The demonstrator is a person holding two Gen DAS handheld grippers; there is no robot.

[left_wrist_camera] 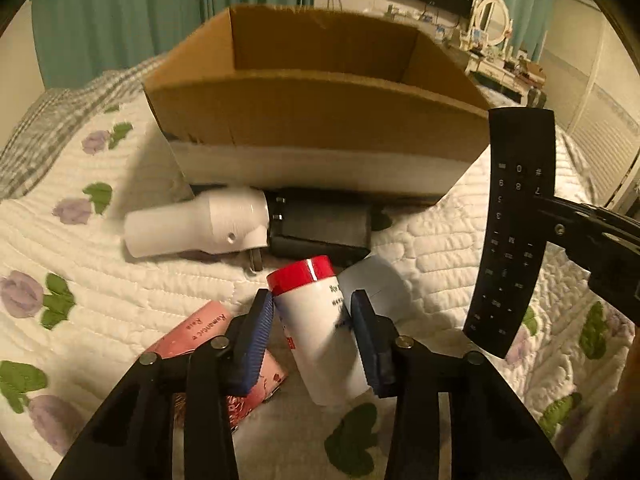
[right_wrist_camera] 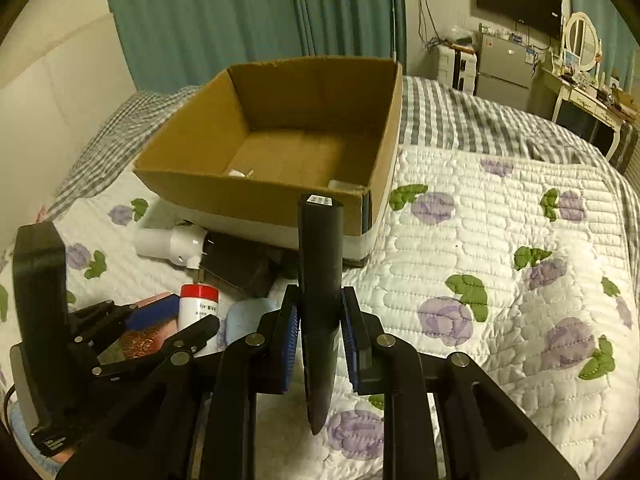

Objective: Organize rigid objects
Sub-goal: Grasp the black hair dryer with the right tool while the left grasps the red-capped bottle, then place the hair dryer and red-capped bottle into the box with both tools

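Note:
My left gripper (left_wrist_camera: 314,306) is shut on a white bottle with a red cap (left_wrist_camera: 320,320), low over the quilt; the bottle also shows in the right wrist view (right_wrist_camera: 199,306). My right gripper (right_wrist_camera: 319,322) is shut on a black remote control (right_wrist_camera: 320,280), held above the bed, and the remote shows at the right of the left wrist view (left_wrist_camera: 514,220). An open cardboard box (left_wrist_camera: 320,112) stands on the bed just behind; its rim shows in the right wrist view (right_wrist_camera: 256,196).
A white hair dryer (left_wrist_camera: 196,226), a dark case (left_wrist_camera: 320,228), a pale blue object (left_wrist_camera: 376,284) and a pink box (left_wrist_camera: 208,332) lie on the flowered quilt (right_wrist_camera: 500,280) before the box. A dressing table (right_wrist_camera: 588,92) stands far right.

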